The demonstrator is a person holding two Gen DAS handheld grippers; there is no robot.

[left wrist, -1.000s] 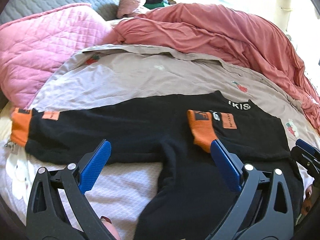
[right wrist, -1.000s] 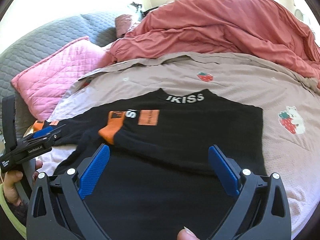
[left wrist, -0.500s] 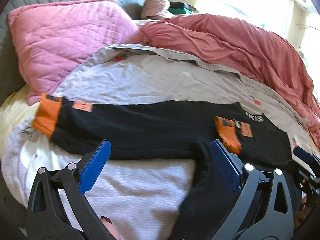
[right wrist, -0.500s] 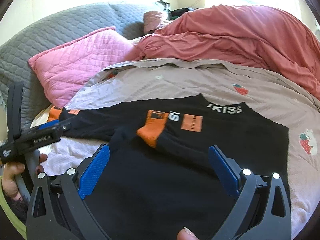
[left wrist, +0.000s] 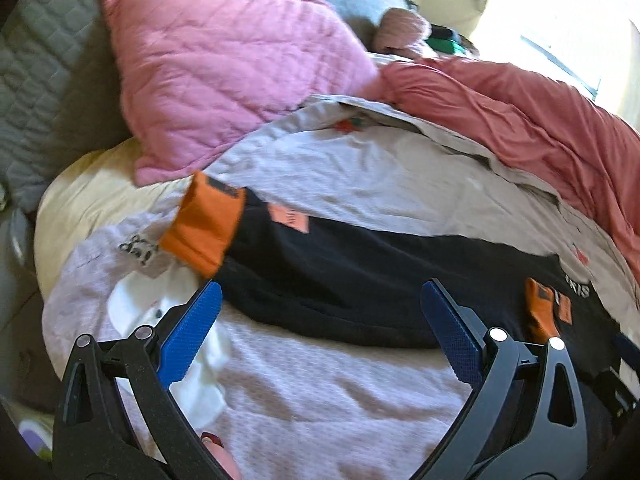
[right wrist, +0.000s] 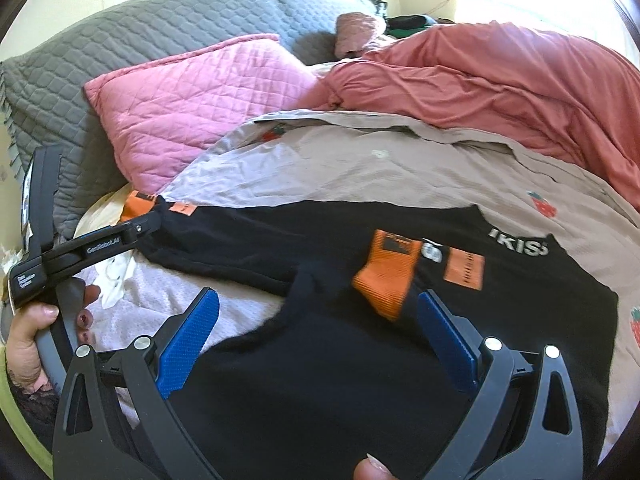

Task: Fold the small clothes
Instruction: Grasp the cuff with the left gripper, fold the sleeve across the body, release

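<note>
Your left claw [left wrist: 318,320], jaws apart, has the unfolded sleeve's orange cuff [left wrist: 204,232] at eleven o'clock; the sleeve [left wrist: 340,264] runs left-right. Right claw [right wrist: 318,330] also gapes.

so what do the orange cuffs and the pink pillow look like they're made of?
Orange cuffs: ribbed knit, likely cotton blend; fine parallel ribs, matte. Pink pillow: quilted woven fabric, padded; diamond stitching puffs the surface, matte to slightly sheened. Fibre can't be confirmed.
</note>
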